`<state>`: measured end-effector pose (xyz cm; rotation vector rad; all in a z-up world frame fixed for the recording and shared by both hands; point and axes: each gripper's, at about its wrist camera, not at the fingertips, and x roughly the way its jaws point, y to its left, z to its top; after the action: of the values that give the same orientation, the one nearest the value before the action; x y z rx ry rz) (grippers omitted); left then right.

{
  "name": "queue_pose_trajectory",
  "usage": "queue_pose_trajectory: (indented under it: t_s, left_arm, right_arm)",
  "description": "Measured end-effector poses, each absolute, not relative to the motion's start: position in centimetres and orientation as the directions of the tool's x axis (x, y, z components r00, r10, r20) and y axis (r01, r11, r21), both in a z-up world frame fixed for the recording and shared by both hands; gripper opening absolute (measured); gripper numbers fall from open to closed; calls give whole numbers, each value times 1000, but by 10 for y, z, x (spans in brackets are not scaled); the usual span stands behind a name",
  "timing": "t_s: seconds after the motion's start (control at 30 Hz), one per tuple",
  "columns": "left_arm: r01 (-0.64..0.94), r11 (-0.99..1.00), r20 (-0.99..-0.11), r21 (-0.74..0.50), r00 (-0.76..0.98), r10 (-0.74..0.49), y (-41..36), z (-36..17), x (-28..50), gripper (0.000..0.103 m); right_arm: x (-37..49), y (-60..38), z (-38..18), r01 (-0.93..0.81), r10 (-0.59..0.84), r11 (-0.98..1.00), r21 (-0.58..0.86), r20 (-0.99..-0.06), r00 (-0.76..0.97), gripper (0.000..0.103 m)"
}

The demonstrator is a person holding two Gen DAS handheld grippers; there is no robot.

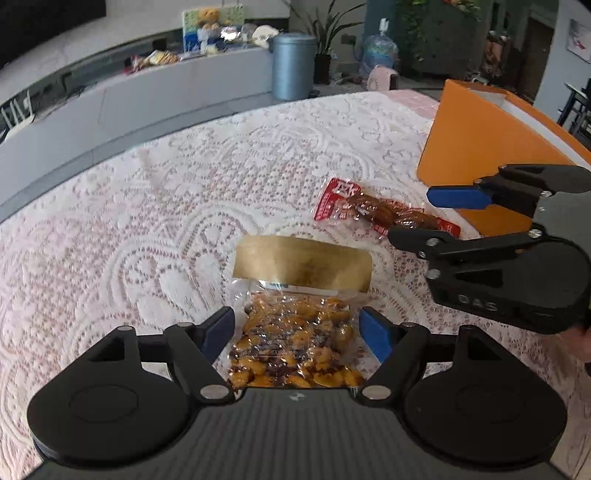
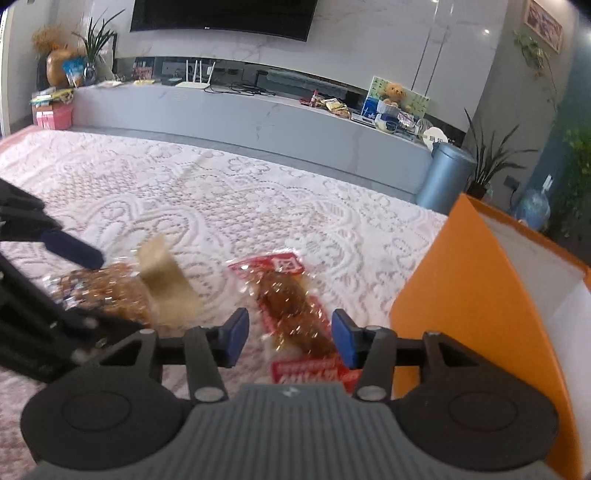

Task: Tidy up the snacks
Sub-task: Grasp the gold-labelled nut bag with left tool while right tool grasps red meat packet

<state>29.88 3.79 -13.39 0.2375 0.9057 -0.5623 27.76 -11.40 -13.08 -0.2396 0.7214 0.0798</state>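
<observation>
We see the left gripper (image 1: 297, 334) with its jaws spread wide on either side of a clear bag of yellow and dark snack pieces (image 1: 295, 343), the blue pads just beside the bag without pressing it. The bag has a gold paper header (image 1: 302, 263) at its far end and lies flat on the desk. The right gripper (image 2: 290, 341) has its jaws partly spread over the near end of a red-printed wrapper (image 2: 295, 306) holding a long brown piece of food, which lies between the pads; we cannot tell whether either pad touches it. The wrapper lies between the bag and an orange box (image 2: 472, 295) with a white inside, which stands open at the right edge of the desk. The desk is covered by a white lace cloth (image 1: 166, 206) over pink. Beyond it runs a long grey marble-topped unit (image 2: 240, 118) against the wall, with a dark screen (image 2: 221, 16) above, a blue-grey bin (image 2: 445, 177) at its end and potted plants nearby. We count two snack packs, one box and two grippers.
</observation>
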Motion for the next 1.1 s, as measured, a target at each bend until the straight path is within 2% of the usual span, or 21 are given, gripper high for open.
queue_pose_trajectory:
  t_s: [0.17, 0.27, 0.43, 0.7, 0.9, 1.1]
  left_arm:
    - [531, 847, -808, 27, 511, -294, 28, -133, 292, 92]
    - [498, 867, -824, 20, 499, -267, 28, -137, 294, 96]
    - [471, 882, -822, 5, 504, -265, 31, -138, 294, 97]
    - [446, 895, -823, 0, 508, -254, 28, -135, 293, 87]
    - [397, 918, -807, -17, 537, -248, 31, -130, 292, 86]
    - [342, 934, -782, -101, 553, -287, 43, -113, 289, 86]
  right_arm:
    - [281, -111, -144, -171, -37, 956, -238, -677, 735, 53]
    - [280, -108, -146, -166, -49, 951, -259, -660, 750, 55]
    - [282, -116, -148, -119, -56, 968, -220, -654, 754, 57]
    - [281, -111, -148, -113, -66, 968, -224, -661, 747, 45]
    - [280, -115, -142, -59, -106, 972, -226, -653, 750, 35]
    - [272, -121, -125, -17, -92, 987, -162, -641, 762, 31]
